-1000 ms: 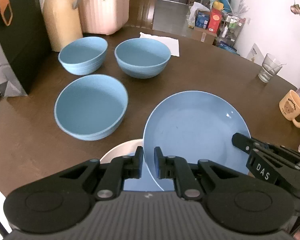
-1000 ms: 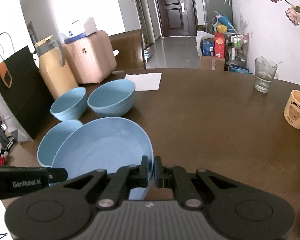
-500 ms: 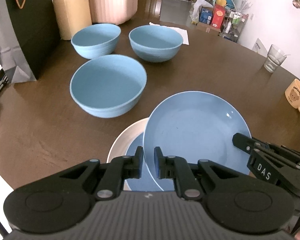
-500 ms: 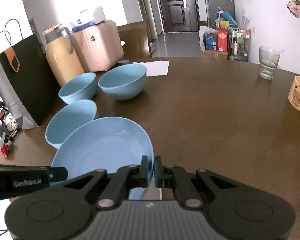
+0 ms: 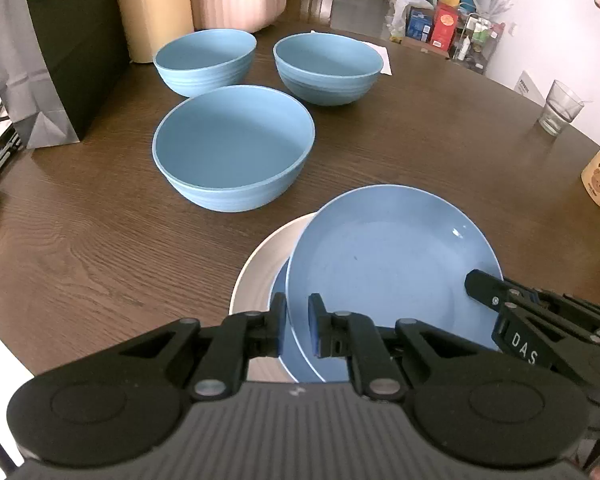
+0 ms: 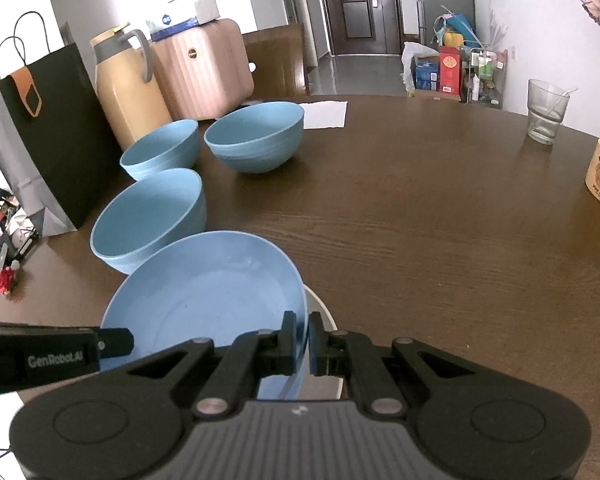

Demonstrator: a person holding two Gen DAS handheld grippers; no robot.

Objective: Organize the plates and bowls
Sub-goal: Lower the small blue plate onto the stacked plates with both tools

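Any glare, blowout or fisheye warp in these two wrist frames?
Left wrist: sharp; small glint on the held blue plate; the round brown wooden table bows. Right wrist: window behind the pink ribbed case is blown out white; corners vignette black.

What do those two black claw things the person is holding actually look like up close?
Both are matte black plastic. The left gripper and right gripper each have a ribbed grey-black body, two round discs at the sides, angled link arms with silver pivot pins, and two flat fingers with blue pads. White lettering marks their sides: "GenRobot.AI" on the left one, "DAS" on the right one. No cables or sleeves are visible.
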